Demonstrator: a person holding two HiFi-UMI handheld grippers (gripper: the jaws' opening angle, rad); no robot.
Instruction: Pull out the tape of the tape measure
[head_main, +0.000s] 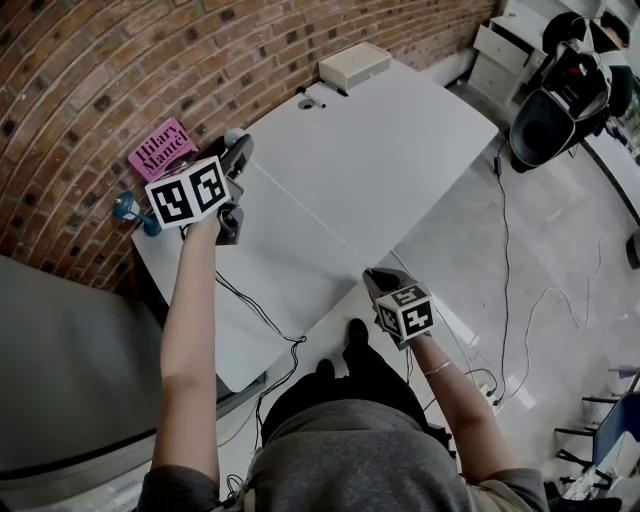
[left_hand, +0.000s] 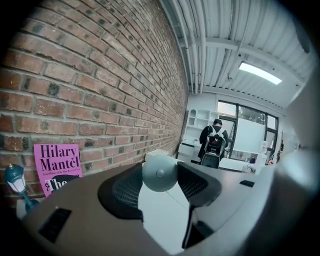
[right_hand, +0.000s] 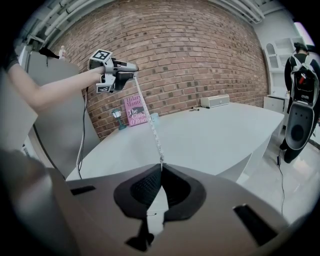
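A round grey-blue tape measure (left_hand: 159, 174) sits between the pads of my left gripper (left_hand: 160, 181), which is shut on its case. In the head view that gripper (head_main: 236, 150) is held above the left part of the white table (head_main: 400, 130), near the brick wall. The thin white tape (head_main: 305, 215) runs taut from the case down to my right gripper (head_main: 371, 277) at the table's near edge. In the right gripper view the tape (right_hand: 152, 131) ends in the jaws of my right gripper (right_hand: 161, 168), which is shut on the tape's tip.
A pink book (head_main: 160, 148) leans on the brick wall beside a small teal lantern (head_main: 130, 209). A white box (head_main: 354, 64) lies at the table's far end. Cables (head_main: 503, 260) trail over the floor at the right. A black seat (head_main: 545, 120) and a person (left_hand: 215, 142) are beyond the table.
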